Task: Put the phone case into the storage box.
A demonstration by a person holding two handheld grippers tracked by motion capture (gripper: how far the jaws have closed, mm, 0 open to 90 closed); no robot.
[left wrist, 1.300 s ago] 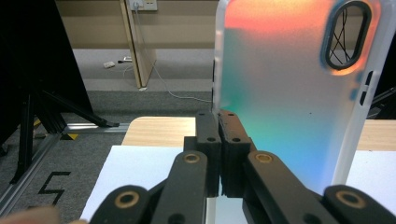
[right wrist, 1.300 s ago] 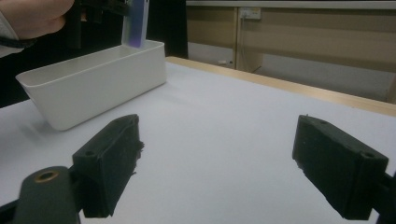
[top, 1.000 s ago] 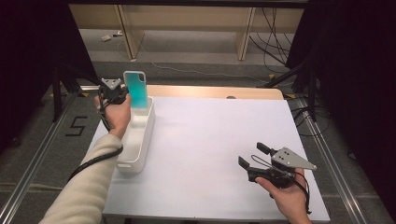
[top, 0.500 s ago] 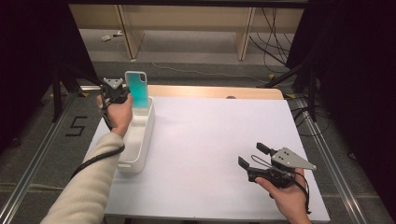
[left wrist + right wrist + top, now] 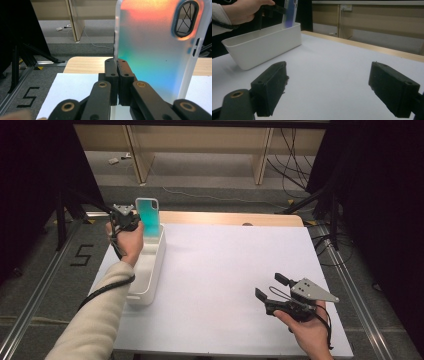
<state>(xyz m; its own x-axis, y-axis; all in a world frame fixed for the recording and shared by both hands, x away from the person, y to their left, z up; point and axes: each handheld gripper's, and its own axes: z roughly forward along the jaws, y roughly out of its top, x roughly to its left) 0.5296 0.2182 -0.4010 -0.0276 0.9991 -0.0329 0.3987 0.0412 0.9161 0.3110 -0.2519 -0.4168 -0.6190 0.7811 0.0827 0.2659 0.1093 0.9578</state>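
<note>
The left gripper [image 5: 131,220] has its two black jaws squeezed tight on the edge of the see-through phone case with the teal and orange shine [image 5: 149,217]. In the left gripper view the jaws pinch the case's left edge [image 5: 116,65], and the case stands straight up with its oval camera hole at the top.

The long white plastic bin [image 5: 150,270] is the landmark. A second ago the case was held higher above the far end of the bin. Now it has come down a little, and its bottom edge looks to be just inside the bin's far end. In the right gripper view the case [image 5: 290,13] dips behind the bin's rim [image 5: 264,35]. Whether it touches the bin's floor cannot be told.

So the job looks to be putting the case into the bin, and it seems almost done. The next move is likely to lower it a bit more and let go.

The right gripper [image 5: 271,287] sits well to the right of the bin, low over the white table [image 5: 225,265]. Its jaws are spread wide and hold nothing. It has not moved.
</note>
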